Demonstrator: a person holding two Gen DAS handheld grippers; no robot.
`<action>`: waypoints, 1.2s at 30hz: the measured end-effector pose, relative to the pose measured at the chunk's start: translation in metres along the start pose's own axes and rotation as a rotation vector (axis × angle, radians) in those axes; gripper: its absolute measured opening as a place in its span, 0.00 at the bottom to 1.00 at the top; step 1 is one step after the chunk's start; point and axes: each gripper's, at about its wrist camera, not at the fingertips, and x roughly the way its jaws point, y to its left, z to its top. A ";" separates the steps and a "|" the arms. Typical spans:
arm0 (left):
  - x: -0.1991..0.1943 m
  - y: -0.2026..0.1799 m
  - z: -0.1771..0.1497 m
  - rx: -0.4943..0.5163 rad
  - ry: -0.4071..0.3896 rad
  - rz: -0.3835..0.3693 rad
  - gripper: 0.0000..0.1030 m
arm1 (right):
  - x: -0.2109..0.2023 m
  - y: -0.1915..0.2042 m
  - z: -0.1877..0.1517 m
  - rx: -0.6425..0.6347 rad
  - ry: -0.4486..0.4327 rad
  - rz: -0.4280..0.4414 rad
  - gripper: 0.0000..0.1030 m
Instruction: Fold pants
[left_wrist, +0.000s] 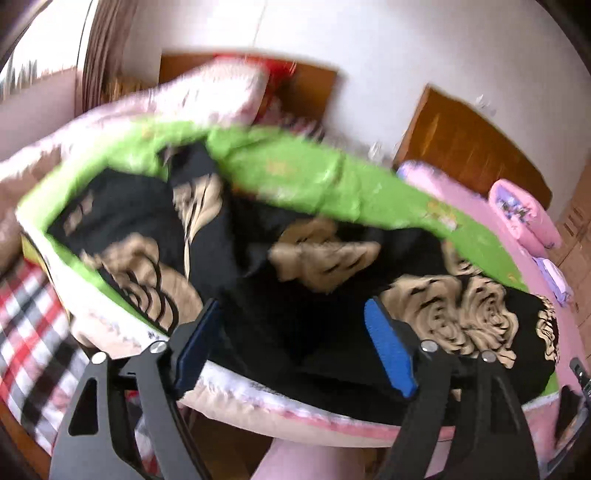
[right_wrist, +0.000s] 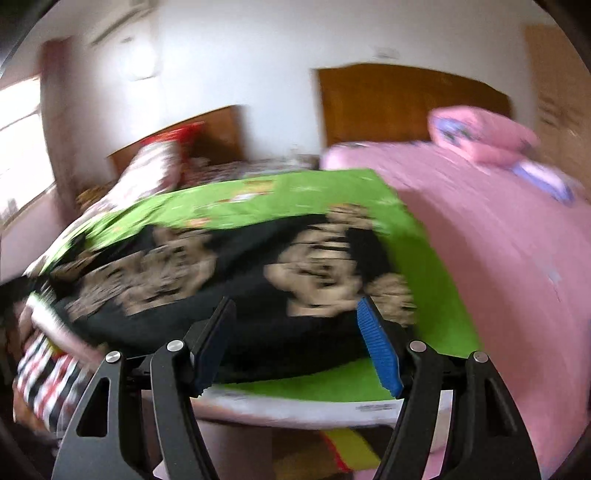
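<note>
Pants (left_wrist: 295, 266), of soft black cloth printed with large tan swirling figures, lie spread across a bright green sheet (left_wrist: 288, 166), directly ahead of both tongs. Left tongs (left_wrist: 295, 354): jaws stand wide apart, nothing clamped between them; the pants fabric lies beyond and beneath the gap, and the pads do not press on it. One pad is a ribbed blue strip; the opposite pad shows only as a dark edge. The fingers are flat black plates with cut-out slots and silver pivot bolts. Right tongs (right_wrist: 295, 347): jaws likewise parted with no cloth caught between them, above the near edge of the green sheet (right_wrist: 436, 288), with the same ribbed blue pad and black plate construction. In the right wrist view the pants (right_wrist: 207, 273) run from the left edge to the right part of the green sheet, rumpled, with uneven folds in the middle. The green sheet is smooth, carries small printed motifs, and covers a pale padded quilt with a white and pink border. To the left lies a red, black and white checked cloth (left_wrist: 26, 325). To the right is a bed with a pink cover (right_wrist: 498, 240) and rolled pink bedding (right_wrist: 480, 136). Brown wooden headboards (right_wrist: 406, 103) stand against a white wall. Both views are blurred.
</note>
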 end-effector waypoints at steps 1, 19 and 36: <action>-0.009 -0.011 -0.003 0.027 -0.015 -0.029 0.81 | 0.000 0.011 -0.002 -0.028 0.007 0.037 0.65; 0.072 -0.135 -0.057 0.265 0.378 -0.522 0.66 | 0.064 0.033 -0.023 0.215 0.211 0.306 0.32; 0.056 -0.132 -0.049 0.270 0.366 -0.487 0.79 | 0.043 0.038 -0.025 0.232 0.175 0.358 0.80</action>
